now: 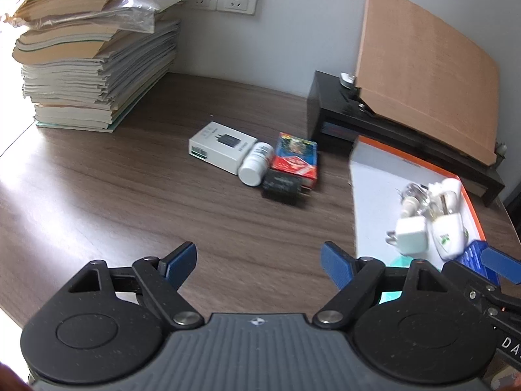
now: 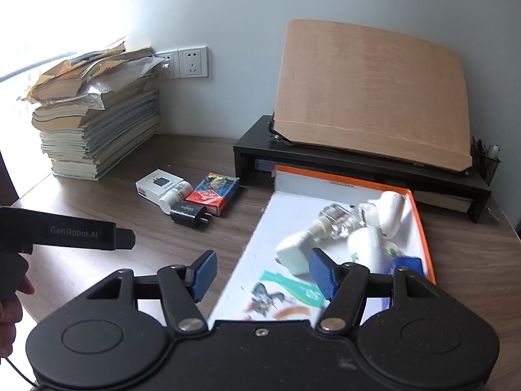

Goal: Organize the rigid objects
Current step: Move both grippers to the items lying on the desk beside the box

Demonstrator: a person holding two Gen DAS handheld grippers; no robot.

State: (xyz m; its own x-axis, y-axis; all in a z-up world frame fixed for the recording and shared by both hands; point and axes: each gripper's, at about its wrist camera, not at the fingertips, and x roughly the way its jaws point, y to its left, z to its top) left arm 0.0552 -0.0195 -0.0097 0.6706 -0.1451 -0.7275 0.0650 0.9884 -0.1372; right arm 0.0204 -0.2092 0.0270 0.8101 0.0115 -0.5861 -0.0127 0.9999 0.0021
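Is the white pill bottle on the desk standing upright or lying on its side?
Lying on its side. The white pill bottle rests lengthwise on the desk, its cap facing the camera, between the white charger box and the red box.

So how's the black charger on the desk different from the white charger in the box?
The black charger lies on the bare desk against the red card pack; the white charger lies inside the orange-edged box among other white things. The black one looks flatter, the white one blockier. Both have metal prongs and neither is held.
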